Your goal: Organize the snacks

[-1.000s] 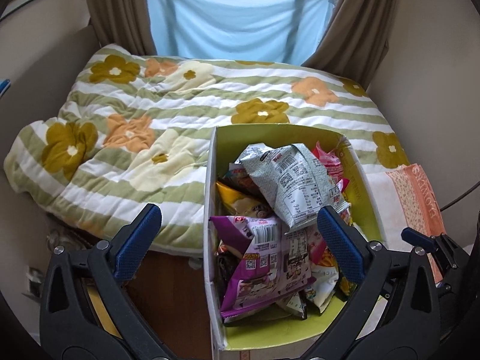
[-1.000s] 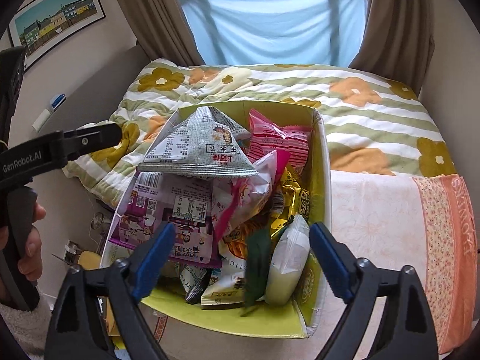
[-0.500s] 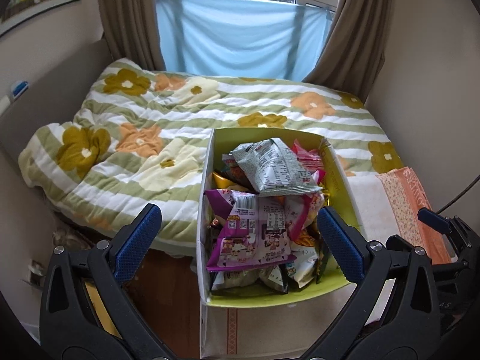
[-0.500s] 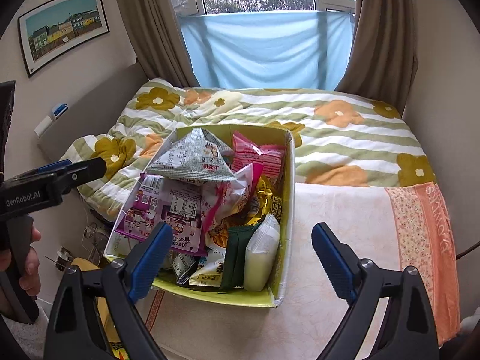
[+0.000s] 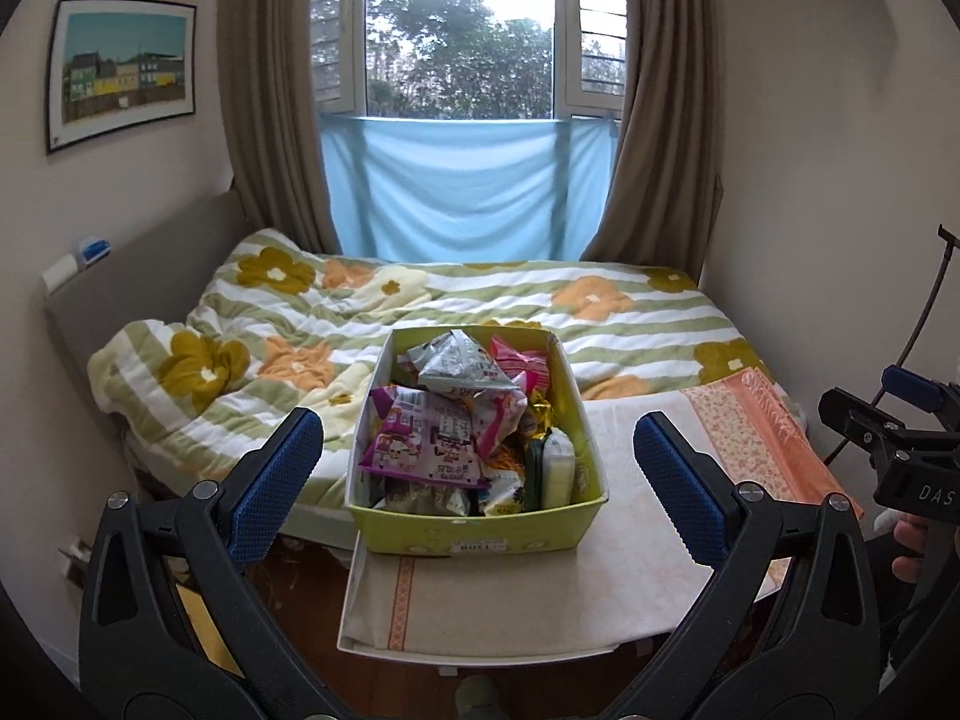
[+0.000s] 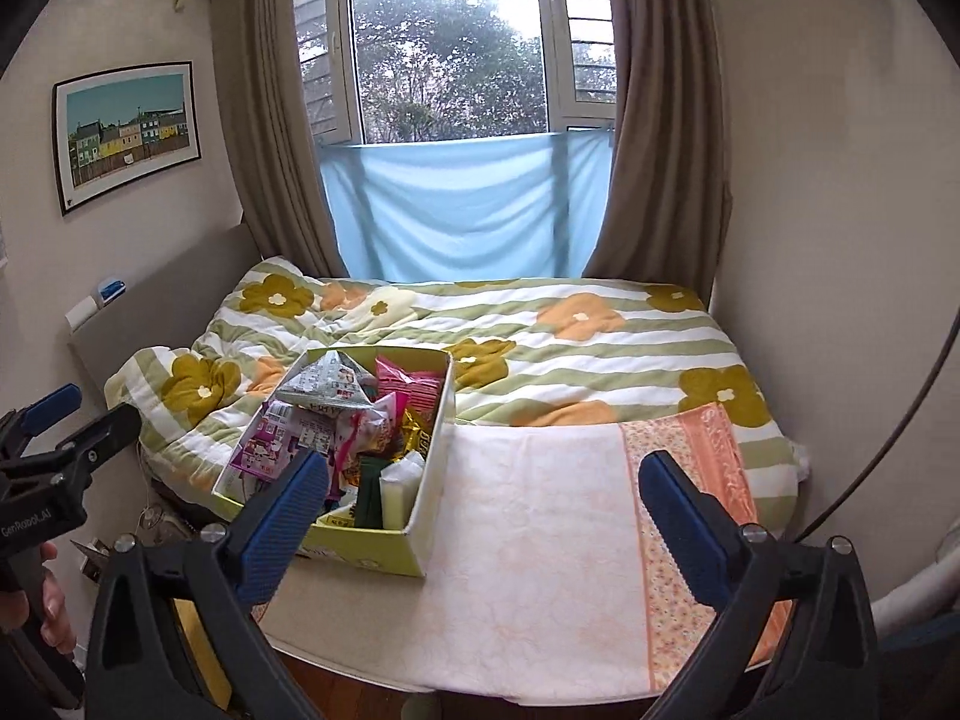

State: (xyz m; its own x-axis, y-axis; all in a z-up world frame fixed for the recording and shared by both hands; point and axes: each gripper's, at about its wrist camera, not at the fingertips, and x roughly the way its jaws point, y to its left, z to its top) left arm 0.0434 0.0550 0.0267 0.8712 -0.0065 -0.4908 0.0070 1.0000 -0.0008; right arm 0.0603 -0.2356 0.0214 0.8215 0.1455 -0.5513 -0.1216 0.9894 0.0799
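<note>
A yellow-green box [image 5: 474, 531] heaped with snack packets stands on a cloth-covered table [image 5: 636, 576]. On top lie a grey packet [image 5: 462, 369], a purple packet [image 5: 420, 444] and a pink one [image 5: 522, 360]. My left gripper [image 5: 474, 444] hangs open in front of the box, well short of it, with nothing between its blue pads. My right gripper [image 6: 485, 474] is back from the table, to the right of the box [image 6: 372, 552]; its jaws are opening and hold nothing. Each gripper shows at the edge of the other's view.
A bed with a flowered, striped quilt [image 5: 480, 300] lies behind the table, up to the window with a blue cloth [image 5: 468, 192] and brown curtains. The right part of the peach tablecloth [image 6: 540, 540] is bare. Walls close in on both sides.
Both grippers have drawn back and up from right above the box, so the box looks smaller and the window has come into view. The right gripper's jaws have spread wider.
</note>
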